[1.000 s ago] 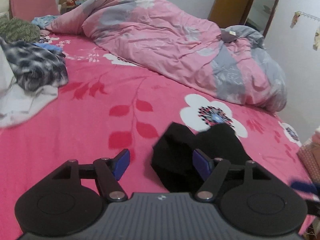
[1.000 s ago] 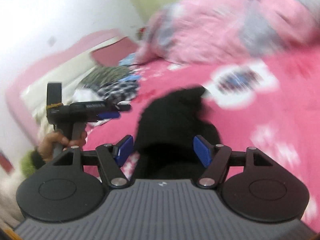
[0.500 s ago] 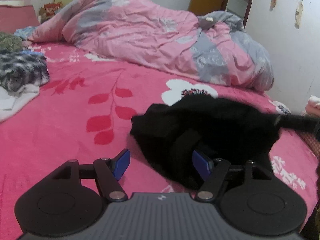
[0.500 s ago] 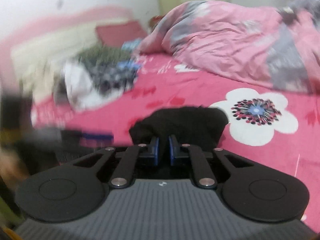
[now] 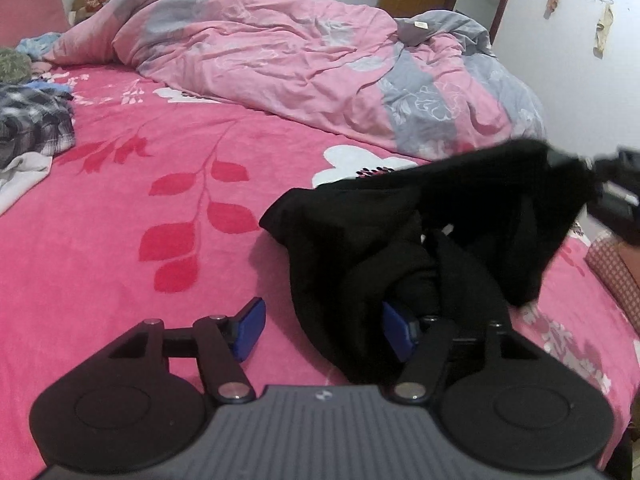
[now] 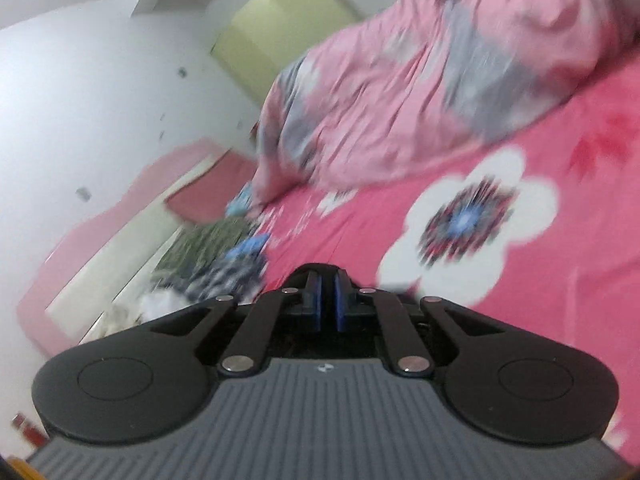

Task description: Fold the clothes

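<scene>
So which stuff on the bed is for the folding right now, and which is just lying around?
For the job:
black garment
left gripper, closing around its edge
right gripper, shut, pulling up a corner

Just lying about:
pink duvet
checked clothes pile
white cloth

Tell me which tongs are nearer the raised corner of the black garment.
Right. The right tongs are shut on that corner of the black garment; the left tongs, closing around its bunched near end, sit lower down.
</scene>
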A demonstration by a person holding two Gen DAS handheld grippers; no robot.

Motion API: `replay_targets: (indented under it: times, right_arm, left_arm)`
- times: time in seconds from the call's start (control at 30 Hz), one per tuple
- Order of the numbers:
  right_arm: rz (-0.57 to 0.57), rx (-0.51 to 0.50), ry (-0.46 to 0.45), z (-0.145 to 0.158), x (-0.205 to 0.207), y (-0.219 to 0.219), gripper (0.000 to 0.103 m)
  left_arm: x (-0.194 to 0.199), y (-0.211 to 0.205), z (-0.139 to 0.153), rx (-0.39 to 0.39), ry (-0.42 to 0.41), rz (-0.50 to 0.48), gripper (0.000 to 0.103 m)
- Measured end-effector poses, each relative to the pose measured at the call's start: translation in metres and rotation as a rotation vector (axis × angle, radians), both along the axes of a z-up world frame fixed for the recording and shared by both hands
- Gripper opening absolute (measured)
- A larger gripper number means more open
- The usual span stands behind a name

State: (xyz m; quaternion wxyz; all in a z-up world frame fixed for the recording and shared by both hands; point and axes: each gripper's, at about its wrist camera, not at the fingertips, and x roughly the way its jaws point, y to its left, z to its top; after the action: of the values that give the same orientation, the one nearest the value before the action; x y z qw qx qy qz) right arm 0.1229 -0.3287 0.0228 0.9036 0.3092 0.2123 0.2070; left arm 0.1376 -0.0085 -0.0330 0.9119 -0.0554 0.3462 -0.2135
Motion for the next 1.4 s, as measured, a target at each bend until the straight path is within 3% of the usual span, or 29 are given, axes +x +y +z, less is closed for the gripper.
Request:
replay_targets:
  times: [0.2, 0.43, 0.63, 0.7, 0.8, 0.9, 0.97, 1.0, 1.03, 1.1, 1.23, 1.3, 1.33, 1.4]
  right_arm:
    - [-0.179, -0.045, -0.054, 0.013, 0.037, -0.054, 0.004]
    - [-0.365, -0.042, -0.024, 0.004, 0.083, -0.117, 0.004]
    - [-0.428, -0.174, 0.006, -0.001, 0.132, -0.131, 0.004]
    - [-0.424, -0.217, 0.064, -0.012, 0.147, -0.133, 0.007]
    - [-0.416, -0.250, 0.230, -0.036, 0.155, -0.137, 0.013]
    - [-0.404, -0.249, 0.261, -0.042, 0.127, -0.137, 0.025]
    - [-0.349, -0.245, 0.188, -0.027, 0.090, -0.129, 0.030]
    - [-0.292, -0.228, 0.142, -0.017, 0.070, -0.123, 0.040]
    - [-0.222, -0.198, 0.110, -0.009, 0.050, -0.116, 0.052]
    - [-0.057, -0.125, 0.090, 0.003, 0.014, -0.104, 0.058]
    - [0.234, 0.000, 0.153, 0.001, -0.039, -0.066, 0.066]
    - [0.335, 0.075, 0.193, -0.012, -0.060, -0.044, 0.073]
    - [0.359, 0.090, 0.215, -0.020, -0.066, -0.033, 0.079]
    - [0.326, 0.032, 0.266, -0.037, -0.076, -0.011, 0.081]
  left_arm:
    - [0.002, -0.001, -0.001, 0.005, 0.006, -0.009, 0.057]
    - [0.005, -0.003, -0.004, 0.023, 0.022, -0.029, 0.057]
    - [0.006, -0.003, -0.007, 0.017, 0.038, -0.028, 0.053]
    - [0.006, -0.006, -0.007, 0.019, 0.042, -0.033, 0.053]
    - [0.006, -0.009, -0.009, 0.019, 0.050, -0.053, 0.053]
    - [0.004, -0.014, -0.012, 0.028, 0.062, -0.094, 0.053]
    - [0.003, -0.017, -0.014, 0.038, 0.056, -0.105, 0.053]
    - [0.002, -0.018, -0.014, 0.043, 0.050, -0.106, 0.053]
    - [0.002, -0.019, -0.015, 0.043, 0.047, -0.107, 0.051]
    - [0.003, -0.019, -0.017, 0.028, 0.054, -0.100, 0.047]
    - [0.003, -0.021, -0.019, 0.012, 0.060, -0.085, 0.019]
    - [0.004, -0.023, -0.018, 0.005, 0.061, -0.064, 0.013]
    - [0.004, -0.023, -0.016, 0.004, 0.058, -0.052, 0.009]
    - [0.001, -0.023, -0.005, 0.014, 0.019, -0.036, 0.008]
